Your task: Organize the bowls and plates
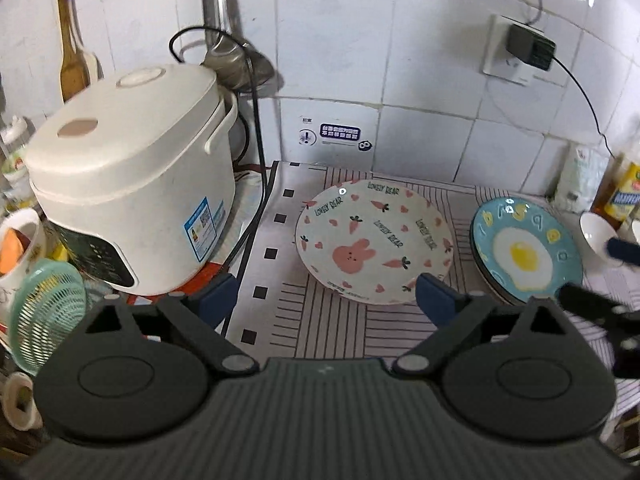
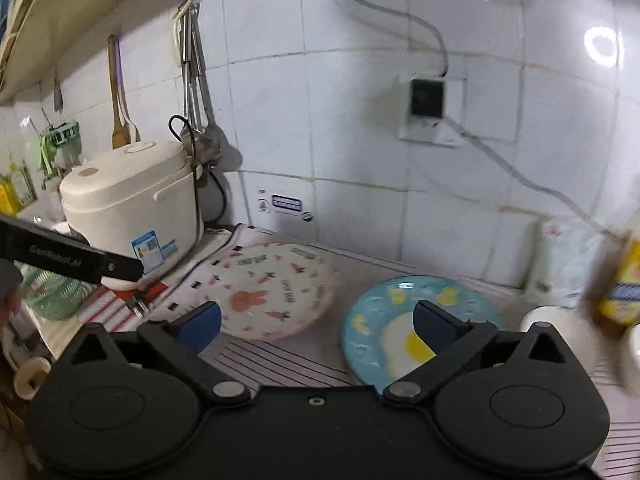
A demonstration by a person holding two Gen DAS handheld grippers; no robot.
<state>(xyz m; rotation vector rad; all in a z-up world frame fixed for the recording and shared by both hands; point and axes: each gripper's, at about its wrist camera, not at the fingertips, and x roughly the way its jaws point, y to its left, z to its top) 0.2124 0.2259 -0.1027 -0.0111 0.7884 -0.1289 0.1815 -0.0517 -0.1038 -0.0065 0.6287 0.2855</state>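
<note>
A white plate with a pink bunny and carrots [image 1: 372, 240] lies flat on the striped mat. To its right, a blue plate with a fried-egg picture [image 1: 524, 248] rests on top of at least one darker plate. A small white bowl [image 1: 598, 232] stands farther right. My left gripper [image 1: 324, 298] hovers open just in front of the bunny plate, holding nothing. In the right wrist view, my right gripper [image 2: 318, 324] is open and empty over the near edges of the bunny plate [image 2: 276, 292] and the blue plate [image 2: 372, 308]. The white bowl [image 2: 548, 316] sits to its right.
A white rice cooker [image 1: 132, 184] with a black cord stands left of the plates, touching the mat [image 1: 280, 320]. A green strainer [image 1: 48, 312] and a mug [image 1: 20, 240] crowd the far left. Bottles [image 1: 624, 192] and a bag stand at the right. A tiled wall with a socket [image 1: 528, 48] is behind.
</note>
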